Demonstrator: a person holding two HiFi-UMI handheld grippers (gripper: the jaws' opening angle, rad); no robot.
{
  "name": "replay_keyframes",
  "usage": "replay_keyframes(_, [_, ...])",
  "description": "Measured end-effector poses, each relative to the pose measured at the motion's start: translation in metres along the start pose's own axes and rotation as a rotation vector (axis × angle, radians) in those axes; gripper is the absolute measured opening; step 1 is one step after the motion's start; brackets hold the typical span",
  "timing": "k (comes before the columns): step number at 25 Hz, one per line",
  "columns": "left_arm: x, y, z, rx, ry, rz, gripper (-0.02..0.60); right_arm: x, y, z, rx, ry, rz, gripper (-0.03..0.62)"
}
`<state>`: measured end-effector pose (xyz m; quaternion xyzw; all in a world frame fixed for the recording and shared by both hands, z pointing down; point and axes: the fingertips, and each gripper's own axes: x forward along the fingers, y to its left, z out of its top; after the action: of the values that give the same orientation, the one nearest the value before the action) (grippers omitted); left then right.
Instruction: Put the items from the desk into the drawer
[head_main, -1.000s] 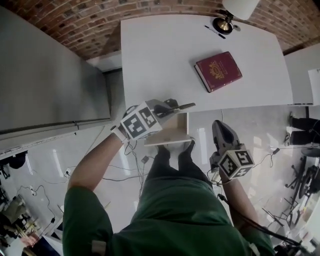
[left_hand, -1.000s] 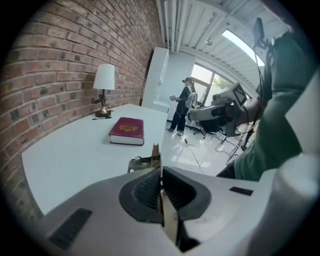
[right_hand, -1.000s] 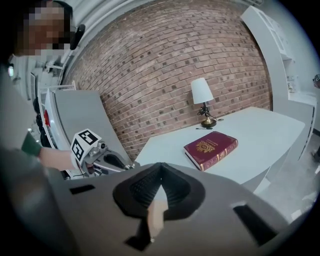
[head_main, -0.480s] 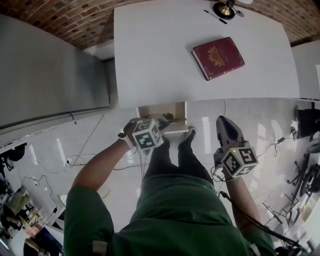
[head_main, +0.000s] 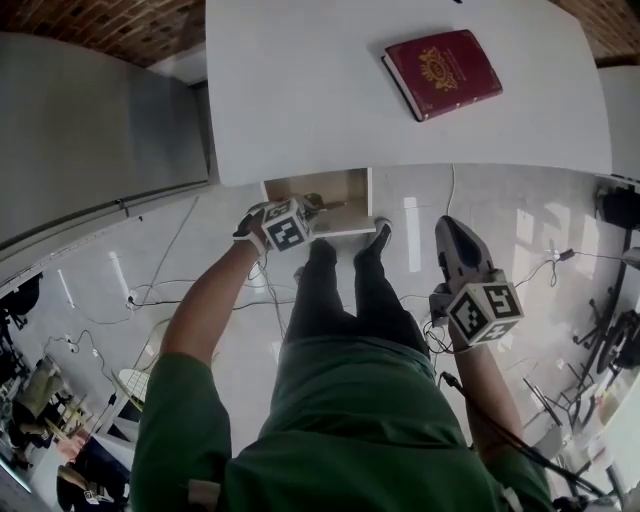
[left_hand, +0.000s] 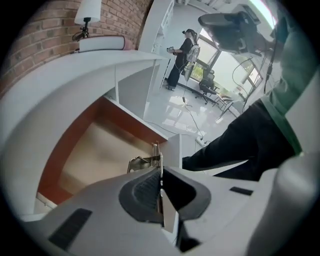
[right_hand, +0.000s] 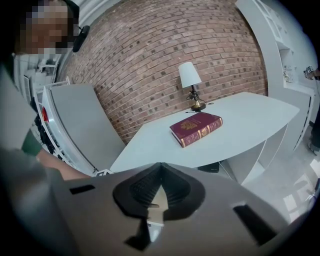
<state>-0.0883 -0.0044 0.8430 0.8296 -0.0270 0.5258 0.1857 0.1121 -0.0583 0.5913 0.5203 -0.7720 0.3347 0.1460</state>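
An open drawer (head_main: 300, 188) with a wood-coloured inside juts out from under the white desk (head_main: 300, 90). My left gripper (head_main: 314, 205) reaches over it, shut on a thin metal tool (left_hand: 145, 161) that sticks out past the jaws above the drawer's floor (left_hand: 100, 150). A red hardback book (head_main: 442, 70) lies on the desk at the far right, also seen in the right gripper view as the book (right_hand: 196, 128). My right gripper (head_main: 449, 230) hangs off the desk's front edge to the right of the drawer, shut, with nothing in it.
A grey cabinet (head_main: 90, 140) stands left of the desk. A table lamp (right_hand: 191, 84) sits at the desk's back edge. Cables (head_main: 200, 300) run over the glossy floor. My legs (head_main: 340, 300) are just below the drawer. A person (left_hand: 180, 55) stands far off.
My left gripper has come down from the desk's front edge into the drawer opening, with the metal tool in it. The right gripper has barely moved. The head view has shifted toward me.
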Motion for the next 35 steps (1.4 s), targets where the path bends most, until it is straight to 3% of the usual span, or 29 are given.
replay_keyframes(10, [0.07,0.022,-0.02,-0.016,0.078,-0.058,0.011,0.007,-0.016,-0.04,0.037,0.05,-0.031,0.003])
replay_keyframes(19, [0.121,0.03,-0.034,0.076,0.159,-0.123,0.011,0.02,-0.027,-0.09,0.104,0.115,-0.031,0.003])
replay_keyframes(23, [0.136,0.054,-0.033,0.019,0.138,-0.093,0.011,0.027,-0.033,-0.112,0.135,0.151,-0.034,0.003])
replay_keyframes(27, [0.151,0.053,-0.044,-0.031,0.159,-0.112,0.011,0.031,-0.042,-0.121,0.158,0.151,-0.044,0.003])
replay_keyframes(35, [0.153,0.069,-0.062,-0.098,0.19,0.048,0.047,0.036,-0.052,-0.112,0.172,0.126,-0.052,0.003])
